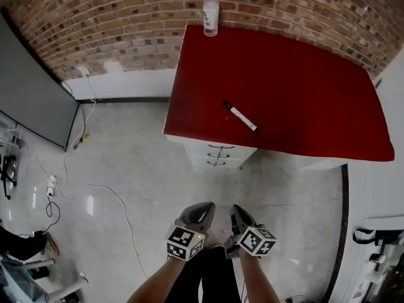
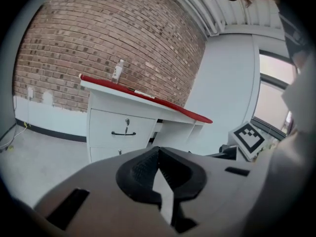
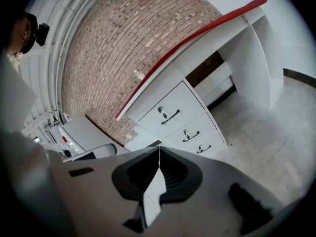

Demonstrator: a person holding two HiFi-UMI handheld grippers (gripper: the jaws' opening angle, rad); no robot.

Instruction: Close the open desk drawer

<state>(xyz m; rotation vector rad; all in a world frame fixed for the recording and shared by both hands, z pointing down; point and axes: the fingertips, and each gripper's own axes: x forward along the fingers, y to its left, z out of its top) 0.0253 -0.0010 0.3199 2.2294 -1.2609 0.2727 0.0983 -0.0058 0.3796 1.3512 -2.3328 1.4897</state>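
The white drawer unit (image 1: 218,154) stands under the left end of a red-topped desk (image 1: 297,81). In the right gripper view its top drawer (image 3: 170,113), middle drawer (image 3: 190,134) and bottom drawer (image 3: 203,147) all look flush with one another. The left gripper view shows the top drawer (image 2: 123,128) with its black handle and lock. My left gripper (image 1: 203,206) and right gripper (image 1: 235,208) hang side by side over the floor, well short of the drawers. The left gripper (image 2: 158,149) is shut and empty, and so is the right gripper (image 3: 159,148).
A plastic bottle (image 1: 211,14) stands at the desk's back left corner and a marker (image 1: 240,115) lies near its front edge. A brick wall runs behind. A grey panel (image 1: 35,87) and loose cables (image 1: 95,188) lie to the left on the floor.
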